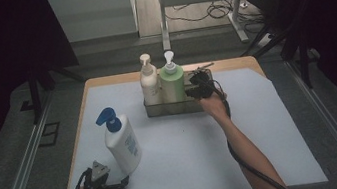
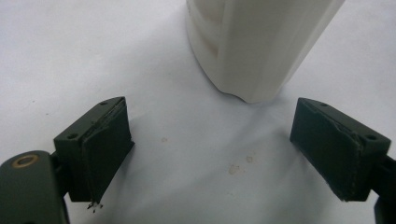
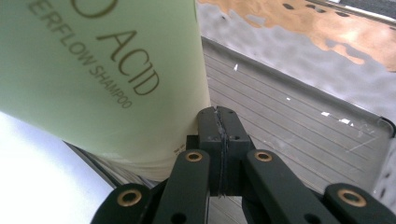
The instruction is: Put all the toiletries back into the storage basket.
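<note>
A: Step? Looks like loading pump bottles into the shallow metal tray [image 1: 151, 111] at the far side of the desk [image 1: 252, 59]. A cream pump bottle [image 1: 149, 82] and a pale green shampoo bottle [image 3: 98, 70] already stand in it, side by side.

B: Right gripper [image 3: 218, 122] – jaws pressed together, nothing between them. It sits inside the tray just beside the green bottle; touching or not, can't tell.

A: Left gripper [image 2: 212, 149]?

B: Jaws wide apart, nothing clamped. It rests low at the near-left desk corner, pointing at the base of the white bottle with the blue pump [image 1: 121, 144].

A: Where's that bottle exactly?

B: On the white sheet over the desk, near-left, well apart from the tray. It leans in the high view; the left gripper view shows its base just ahead of the jaws – smooth white plastic, oval, ribbed on one side.

A: Next move, my guess: push the left gripper forward so the jaws straddle the body, squeeze, then carry it to the free space in the tray. Slick curved wall, so grip the flatter sides.
</note>
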Demonstrator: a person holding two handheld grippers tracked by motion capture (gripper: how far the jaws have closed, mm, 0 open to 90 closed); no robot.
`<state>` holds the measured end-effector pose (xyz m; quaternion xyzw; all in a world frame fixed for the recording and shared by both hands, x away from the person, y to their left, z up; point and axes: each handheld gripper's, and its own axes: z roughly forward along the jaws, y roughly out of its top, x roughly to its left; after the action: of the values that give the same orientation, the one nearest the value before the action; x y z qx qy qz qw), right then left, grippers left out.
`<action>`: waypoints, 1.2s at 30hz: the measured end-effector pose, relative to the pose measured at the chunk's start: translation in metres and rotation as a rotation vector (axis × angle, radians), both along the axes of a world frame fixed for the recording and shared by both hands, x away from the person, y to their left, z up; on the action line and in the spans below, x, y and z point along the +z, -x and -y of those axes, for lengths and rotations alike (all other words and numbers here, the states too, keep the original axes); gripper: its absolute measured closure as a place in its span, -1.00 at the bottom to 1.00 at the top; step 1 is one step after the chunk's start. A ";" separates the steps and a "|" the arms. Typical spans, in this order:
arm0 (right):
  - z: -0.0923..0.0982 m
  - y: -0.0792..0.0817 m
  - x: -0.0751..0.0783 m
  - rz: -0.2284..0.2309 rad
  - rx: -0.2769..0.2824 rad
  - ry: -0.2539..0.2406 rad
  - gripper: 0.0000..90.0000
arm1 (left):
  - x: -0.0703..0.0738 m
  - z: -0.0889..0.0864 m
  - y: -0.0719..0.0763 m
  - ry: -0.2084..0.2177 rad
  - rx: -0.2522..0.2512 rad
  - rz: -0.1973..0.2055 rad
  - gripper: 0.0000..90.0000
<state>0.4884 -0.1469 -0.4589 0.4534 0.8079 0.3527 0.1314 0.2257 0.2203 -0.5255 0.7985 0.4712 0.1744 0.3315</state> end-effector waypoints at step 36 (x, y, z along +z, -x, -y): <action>0.005 0.011 0.015 0.031 0.006 0.017 0.69 | -0.001 0.000 0.001 0.006 0.002 0.011 -0.73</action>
<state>0.4775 -0.1522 -0.4442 0.4444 0.8100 0.3534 0.1466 0.2247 0.2205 -0.5265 0.7960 0.4708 0.1774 0.3364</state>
